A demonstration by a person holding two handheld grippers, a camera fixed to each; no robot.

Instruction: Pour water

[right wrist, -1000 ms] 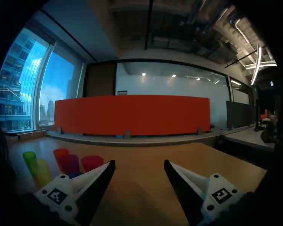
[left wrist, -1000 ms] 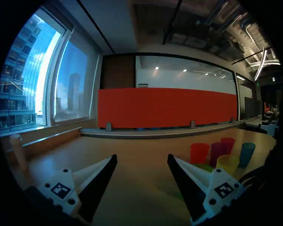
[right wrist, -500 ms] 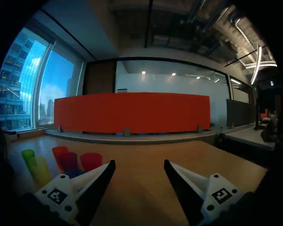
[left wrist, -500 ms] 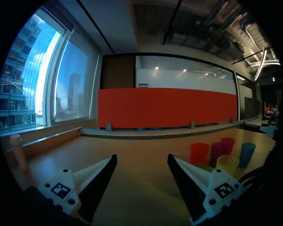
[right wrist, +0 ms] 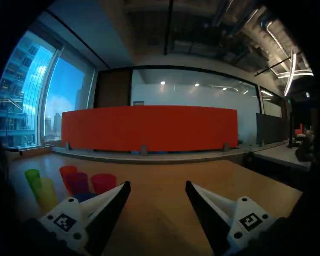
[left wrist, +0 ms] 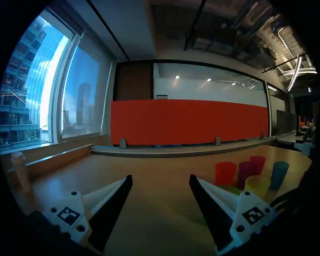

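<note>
Several coloured plastic cups stand in a cluster on the wooden table. In the left gripper view they lie to the right of my fingers: an orange cup (left wrist: pixel 225 173), a purple cup (left wrist: pixel 245 172), a pink cup (left wrist: pixel 257 164), a teal cup (left wrist: pixel 279 174) and a yellow cup (left wrist: pixel 257 186). My left gripper (left wrist: pixel 160 183) is open and holds nothing. In the right gripper view the cluster lies to the left: green cup (right wrist: pixel 32 176), yellow cup (right wrist: pixel 46 193), orange cup (right wrist: pixel 68 173), purple cup (right wrist: pixel 79 182), pink cup (right wrist: pixel 103 182). My right gripper (right wrist: pixel 156 188) is open and holds nothing.
The wooden table (left wrist: pixel 160 170) runs to a long orange partition (left wrist: pixel 187 121) at its far edge. Tall windows (left wrist: pixel 36 102) line the left wall. A pale wooden post (left wrist: pixel 20 170) stands at the table's left side. Another desk (right wrist: pixel 283 155) lies at the far right.
The right gripper view has tilted a little, so the cups and partition sit slightly higher than a second ago. The left gripper has stayed still.
</note>
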